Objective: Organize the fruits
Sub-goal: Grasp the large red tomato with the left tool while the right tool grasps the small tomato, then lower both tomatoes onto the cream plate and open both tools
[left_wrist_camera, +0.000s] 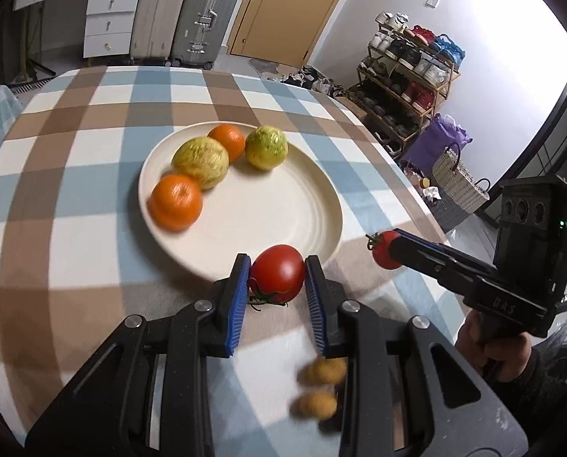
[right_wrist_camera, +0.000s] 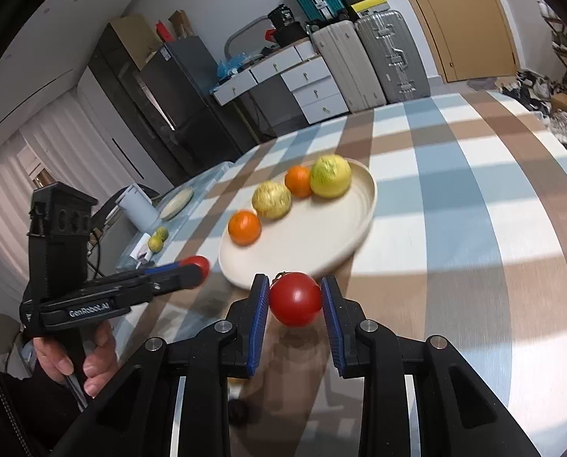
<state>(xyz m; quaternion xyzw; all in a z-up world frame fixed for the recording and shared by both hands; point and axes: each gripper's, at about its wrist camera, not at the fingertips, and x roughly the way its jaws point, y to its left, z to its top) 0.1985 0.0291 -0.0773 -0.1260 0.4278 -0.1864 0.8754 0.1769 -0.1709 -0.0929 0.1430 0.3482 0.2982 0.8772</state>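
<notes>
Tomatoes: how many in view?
2. One tomato in the left hand-held gripper, one tomato in the right hand-held gripper, both short of the plate.

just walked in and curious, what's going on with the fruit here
A person holds a tool in each hand, sorting fruit onto a cream plate. The left tool is shut on a red tomato, and the right tool is shut on another tomato. Both hover near the plate's edge. Two oranges and two yellow-green fruits already sit on it.

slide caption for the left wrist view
Left gripper holds a tomato near the plate of citrus.
</notes>
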